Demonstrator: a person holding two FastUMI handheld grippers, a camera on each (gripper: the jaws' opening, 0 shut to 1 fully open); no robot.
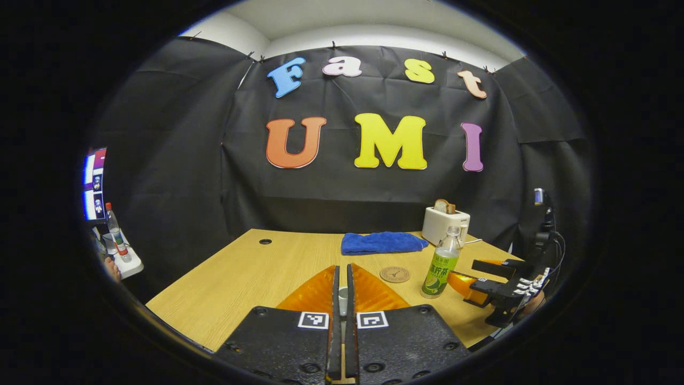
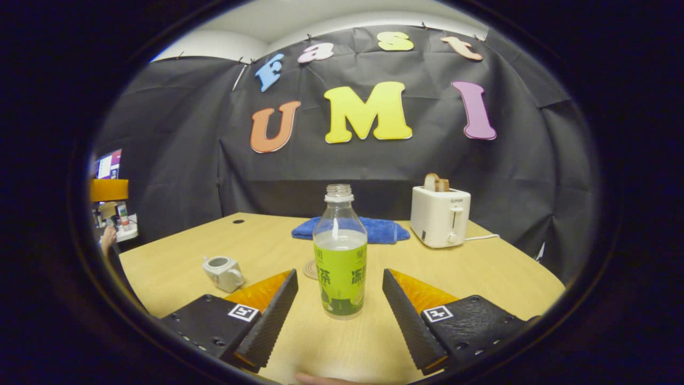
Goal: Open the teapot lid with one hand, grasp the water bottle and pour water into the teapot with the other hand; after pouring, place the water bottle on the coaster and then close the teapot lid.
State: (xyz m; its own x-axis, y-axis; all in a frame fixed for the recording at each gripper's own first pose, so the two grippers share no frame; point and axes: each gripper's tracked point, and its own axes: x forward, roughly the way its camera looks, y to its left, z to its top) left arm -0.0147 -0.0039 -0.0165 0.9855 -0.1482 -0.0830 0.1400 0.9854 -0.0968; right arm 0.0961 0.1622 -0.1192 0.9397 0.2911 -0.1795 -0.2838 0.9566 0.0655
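**Already lidless pot, bottle not yet gripped**

Already the teapot (image 2: 223,271) stands open-topped on the table (image 2: 481,278), with no lid on it, so the first step looks done. Where the lid is I cannot say for sure: the left gripper (image 1: 342,299) has its fingers drawn nearly together, with something small and pale in the slit between them. That may be the lid's knob, but it is too small to tell.

Pouring has not begun. The bottle (image 2: 340,251) stands upright and uncapped, about half full, on the table. The right gripper (image 2: 340,299) has its fingers wide apart, one on each side of the bottle's lower half, neither touching it. The left gripper view shows it just beside the bottle.

The coaster (image 1: 394,274) lies bare, just behind the bottle and before the blue cloth (image 1: 382,242).

Left, by my reckoning: close on the bottle, pour, set it on the coaster, put the lid back.
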